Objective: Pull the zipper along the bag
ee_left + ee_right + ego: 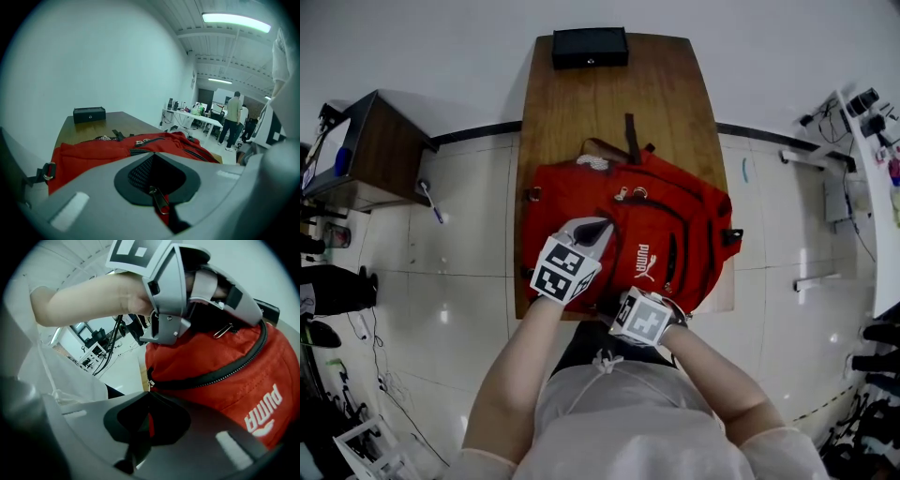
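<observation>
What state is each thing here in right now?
Left gripper, shut on the zipper pull.
Right gripper, shut on red fabric of the backpack.
Backpack, lying flat on the table.
Zipper track, looks closed.
Black box, lid closed.

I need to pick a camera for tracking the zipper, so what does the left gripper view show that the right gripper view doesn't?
Only the left gripper view: the left tool shut on a metal zipper pull, the black box at the far end of the table, and people standing in the background. Only the right gripper view: the white logo, the person's forearm, and the right tool shut on a fold of the red bag. Both: the red bag and its black zipper tracks.
</observation>
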